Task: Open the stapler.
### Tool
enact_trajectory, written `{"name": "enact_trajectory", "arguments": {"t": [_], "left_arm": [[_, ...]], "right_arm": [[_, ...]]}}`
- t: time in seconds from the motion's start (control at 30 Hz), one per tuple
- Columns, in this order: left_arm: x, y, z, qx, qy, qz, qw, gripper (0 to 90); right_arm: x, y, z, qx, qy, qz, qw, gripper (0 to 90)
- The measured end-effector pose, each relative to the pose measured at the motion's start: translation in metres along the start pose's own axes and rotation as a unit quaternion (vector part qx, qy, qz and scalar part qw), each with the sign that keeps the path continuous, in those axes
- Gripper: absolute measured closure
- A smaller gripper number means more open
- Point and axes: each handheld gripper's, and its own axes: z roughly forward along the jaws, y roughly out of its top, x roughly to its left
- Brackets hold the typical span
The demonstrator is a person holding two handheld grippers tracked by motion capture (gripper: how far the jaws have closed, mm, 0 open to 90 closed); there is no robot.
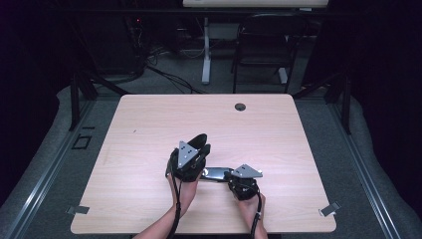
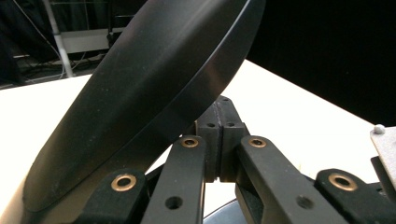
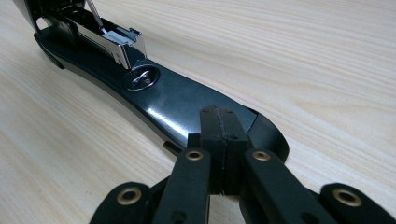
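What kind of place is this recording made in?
Probably a lab or office workroom: a light wooden desk with a cable grommet, a black chair behind, cables on grey carpet.

High view: above near edge, facing forward-down over whole table [image 1: 149, 124]. Both gripper views: close, low, along own jaws. All share the stapler [image 1: 215, 173] [image 2: 140, 93] [image 3: 177, 102].

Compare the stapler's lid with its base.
Pose: the lid tilts steeply upward, while the base lies flat on the table.
Look: the lid is plain black; the base carries a shiny metal anvil and staple channel.
Contact: the shut left tool sits against the lid, and the shut right tool sits at the base's end.
Both are long, dark and curved.
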Motion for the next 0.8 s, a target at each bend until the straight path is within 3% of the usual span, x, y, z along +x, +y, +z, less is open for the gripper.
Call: {"name": "enact_trajectory", "arguments": {"t": [0.17,0.37,0.67,0.8], "left_arm": [[0.005,0.006,-0.005,0.003,0.012,0.012,0.9998,90.0],[0.015,0.013,-0.011,0.004,0.022,0.012,0.9997,90.0],[0.022,0.020,-0.018,0.024,0.031,0.035,0.9986,90.0],[0.027,0.023,-0.024,0.019,0.035,0.042,0.9983,90.0]], "right_arm": [[0.000,0.000,0.000,0.000,0.000,0.000,1.0000,90.0],[0.000,0.000,0.000,-0.002,0.000,-0.001,1.0000,90.0],[-0.001,0.000,0.000,0.002,0.002,-0.002,1.0000,90.0],[0.000,0.000,0.000,0.000,-0.001,-0.002,1.0000,90.0]]}}
